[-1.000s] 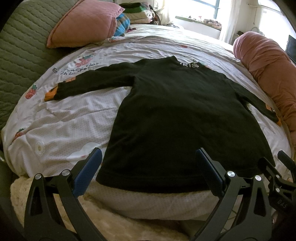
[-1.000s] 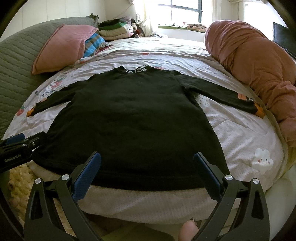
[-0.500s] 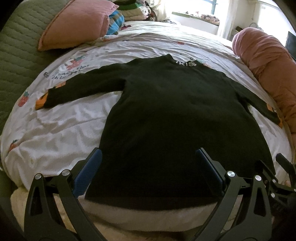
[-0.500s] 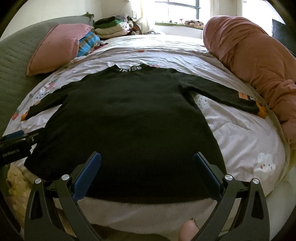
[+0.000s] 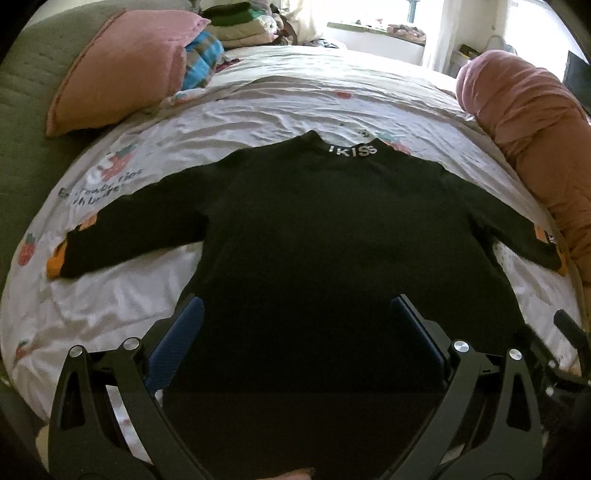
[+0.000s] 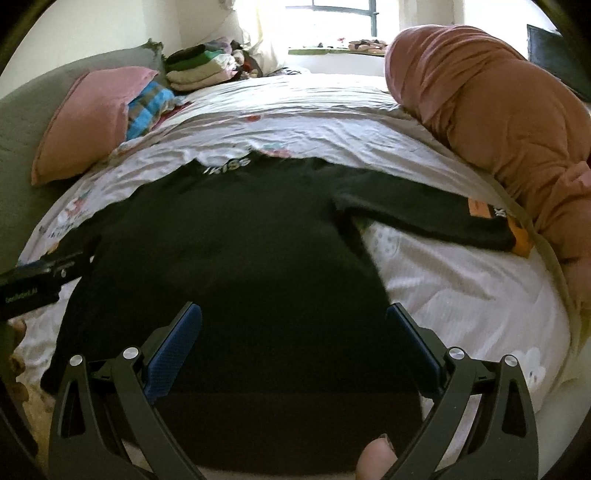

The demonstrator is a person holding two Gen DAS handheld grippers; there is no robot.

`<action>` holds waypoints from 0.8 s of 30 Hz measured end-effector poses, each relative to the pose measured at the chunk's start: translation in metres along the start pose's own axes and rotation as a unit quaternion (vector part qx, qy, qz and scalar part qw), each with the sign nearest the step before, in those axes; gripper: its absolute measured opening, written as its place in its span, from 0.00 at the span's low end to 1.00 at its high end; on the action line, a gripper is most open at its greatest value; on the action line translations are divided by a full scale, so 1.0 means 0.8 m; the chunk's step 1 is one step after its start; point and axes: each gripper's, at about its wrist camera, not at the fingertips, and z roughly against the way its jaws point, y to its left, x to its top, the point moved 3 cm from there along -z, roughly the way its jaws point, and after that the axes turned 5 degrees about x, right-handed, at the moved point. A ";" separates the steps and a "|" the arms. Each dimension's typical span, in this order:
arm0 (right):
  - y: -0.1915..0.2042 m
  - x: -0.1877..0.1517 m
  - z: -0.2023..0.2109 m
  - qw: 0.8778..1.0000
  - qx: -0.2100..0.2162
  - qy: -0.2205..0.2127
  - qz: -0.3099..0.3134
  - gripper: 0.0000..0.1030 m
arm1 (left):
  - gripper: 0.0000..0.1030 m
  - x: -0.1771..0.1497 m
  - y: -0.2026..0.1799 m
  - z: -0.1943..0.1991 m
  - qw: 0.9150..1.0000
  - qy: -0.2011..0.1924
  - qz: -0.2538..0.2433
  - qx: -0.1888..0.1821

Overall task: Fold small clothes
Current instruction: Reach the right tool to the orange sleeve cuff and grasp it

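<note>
A small black long-sleeved top (image 5: 325, 229) (image 6: 236, 251) lies flat on the bed, collar lettering at the far end, both sleeves spread out with orange cuffs. My left gripper (image 5: 295, 314) hovers open over the top's lower left part, its blue-padded fingers wide apart. My right gripper (image 6: 293, 317) hangs open above the lower right part, near the hem. Neither holds any cloth. The left gripper's body (image 6: 33, 284) shows at the left edge of the right wrist view, and the right gripper's body (image 5: 569, 354) at the right edge of the left wrist view.
The white printed bedsheet (image 5: 110, 306) covers the bed. A pink pillow (image 5: 122, 62) and folded clothes (image 5: 243, 22) sit at the far left. A rolled pink blanket (image 6: 495, 110) runs along the right side. A fingertip (image 6: 376, 461) shows at the bottom.
Both grippers have moved forward and lower over the black top, so its hem now lies beneath the fingers. Both remain open.
</note>
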 end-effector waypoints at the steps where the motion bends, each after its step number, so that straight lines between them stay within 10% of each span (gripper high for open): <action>1: -0.004 0.005 -0.002 1.000 -0.002 0.000 -0.003 0.96 | 0.92 0.004 -0.003 -0.002 1.000 0.000 -0.001 -0.001; 24: -0.191 0.084 -0.074 0.984 -0.113 -0.005 -0.136 0.96 | 0.92 0.083 -0.090 -0.103 0.998 0.017 -0.061 -0.030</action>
